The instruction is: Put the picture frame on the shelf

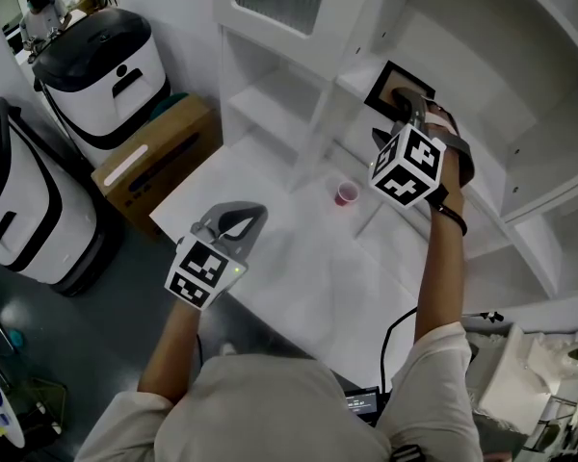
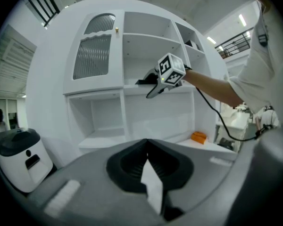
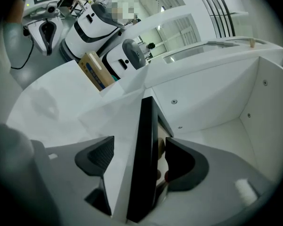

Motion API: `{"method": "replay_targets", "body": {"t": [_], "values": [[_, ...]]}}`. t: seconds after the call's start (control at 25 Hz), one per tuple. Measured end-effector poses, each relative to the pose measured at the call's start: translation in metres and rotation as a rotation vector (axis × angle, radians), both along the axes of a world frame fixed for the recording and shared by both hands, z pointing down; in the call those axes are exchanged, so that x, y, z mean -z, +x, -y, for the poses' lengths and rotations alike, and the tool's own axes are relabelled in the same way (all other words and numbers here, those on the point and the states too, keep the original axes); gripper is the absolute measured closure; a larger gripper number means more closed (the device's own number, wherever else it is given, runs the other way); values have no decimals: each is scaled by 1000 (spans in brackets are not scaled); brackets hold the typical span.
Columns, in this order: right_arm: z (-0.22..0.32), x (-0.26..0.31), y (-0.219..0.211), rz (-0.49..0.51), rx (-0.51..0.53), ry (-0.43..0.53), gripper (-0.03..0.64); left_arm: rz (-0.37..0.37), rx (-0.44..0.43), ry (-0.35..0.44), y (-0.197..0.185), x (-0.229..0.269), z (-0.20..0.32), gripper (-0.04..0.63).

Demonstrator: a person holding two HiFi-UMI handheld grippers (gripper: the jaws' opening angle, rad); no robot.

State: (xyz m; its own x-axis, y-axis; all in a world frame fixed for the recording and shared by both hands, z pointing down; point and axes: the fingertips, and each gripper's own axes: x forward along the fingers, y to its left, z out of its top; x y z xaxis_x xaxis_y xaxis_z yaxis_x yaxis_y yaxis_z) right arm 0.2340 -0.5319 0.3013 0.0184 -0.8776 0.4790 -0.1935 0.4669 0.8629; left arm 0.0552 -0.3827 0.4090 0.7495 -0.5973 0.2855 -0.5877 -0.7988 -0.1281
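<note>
The black picture frame (image 1: 390,85) stands on edge on the white shelf (image 1: 358,75) of the cabinet at the upper right. My right gripper (image 1: 411,104) reaches into that shelf compartment. In the right gripper view the frame (image 3: 144,164) stands upright between the jaws of my right gripper (image 3: 140,145), with a gap on each side; the pads do not press on it. My left gripper (image 1: 239,218) hangs over the white table's left part, jaws together and holding nothing. The left gripper view shows my left gripper (image 2: 147,147) facing the cabinet, where the right gripper (image 2: 153,91) is at the shelf.
A small pink cup (image 1: 346,194) stands on the white table (image 1: 299,277) below the shelf. A cardboard box (image 1: 159,157) and white machines (image 1: 106,65) stand on the floor at the left. An orange object (image 2: 198,136) lies on a lower shelf.
</note>
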Motion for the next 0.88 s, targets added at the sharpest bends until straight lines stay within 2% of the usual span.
{"method": "replay_targets", "body": {"t": [0.24,0.32,0.44,0.88], "values": [[1,-1,-4,27,-1,5,247,0,-1,0,0,0,-3,597],[0,4,-6,45,12,34,244,-1,4,1,-1,1,-3,597],[-3,11,-8,45,11,84,244,-1,12,3,-5,2,-5,597],[-43,21,-13,92,-24,106,259,-7,1,21,-13,11,-27,597]]}}
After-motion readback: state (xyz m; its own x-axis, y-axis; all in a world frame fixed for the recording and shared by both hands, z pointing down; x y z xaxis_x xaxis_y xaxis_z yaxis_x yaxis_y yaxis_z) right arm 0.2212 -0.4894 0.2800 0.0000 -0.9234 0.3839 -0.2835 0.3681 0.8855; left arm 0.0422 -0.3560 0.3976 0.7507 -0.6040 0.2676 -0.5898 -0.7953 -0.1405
